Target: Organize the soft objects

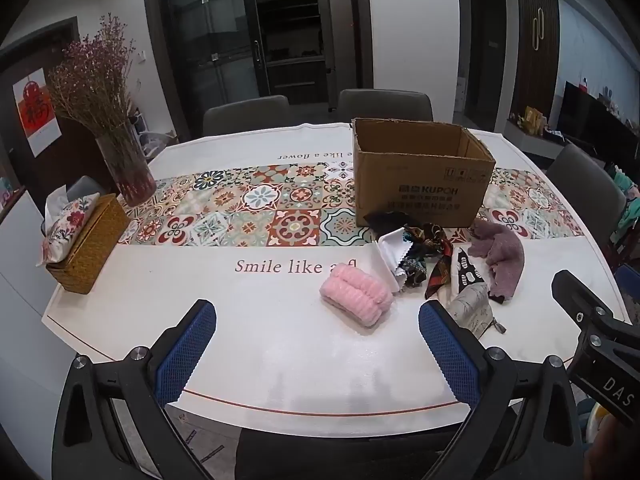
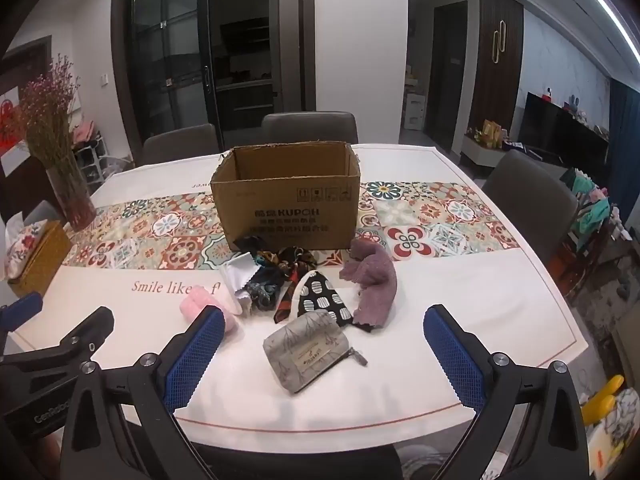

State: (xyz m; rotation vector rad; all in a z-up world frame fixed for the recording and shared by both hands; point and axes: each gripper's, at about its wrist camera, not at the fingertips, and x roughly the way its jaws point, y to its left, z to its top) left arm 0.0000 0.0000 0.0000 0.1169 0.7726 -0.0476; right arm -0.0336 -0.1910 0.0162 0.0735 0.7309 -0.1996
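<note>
Left tongs: released, blue pads spread wide, nothing between them; angled down over the near edge of the tabletop.
Right tongs: released too, wide apart, gripping nothing; also tilted down over the near edge.
Tongs to each other: side by side; right one's black frame at the right border of the left wrist view, left one's at the left border of the right wrist view.
Grey zip pouch: flat on the white cloth, between the right tongs' pads in that view but beyond the tips, untouched; zipper pull toward the right.
Pink fluffy roll: ahead of the left tongs, a little right of their centre, clear of both pads; lying just below the printed words "Smile like a".
Spotted black-and-white pouch: just past the grey pouch, touching the mauve towel's lower end.
Mauve towel: crumpled, rightmost in the pile, reaching back to the box's front right corner.
Patterned scarves: dark tangled heap in the pile's middle, against the box front.
White cloth with zigzag edge: left of the scarves, beside the pink roll.
Cardboard box: open-topped, upright on the tiled runner at mid tabletop, behind the pile; inside not visible.
Vase of dried flowers: far left of the tabletop.
Woven tissue box: left edge, nearer than the vase.
Chairs: drawn up at the far edge and right side.
</note>
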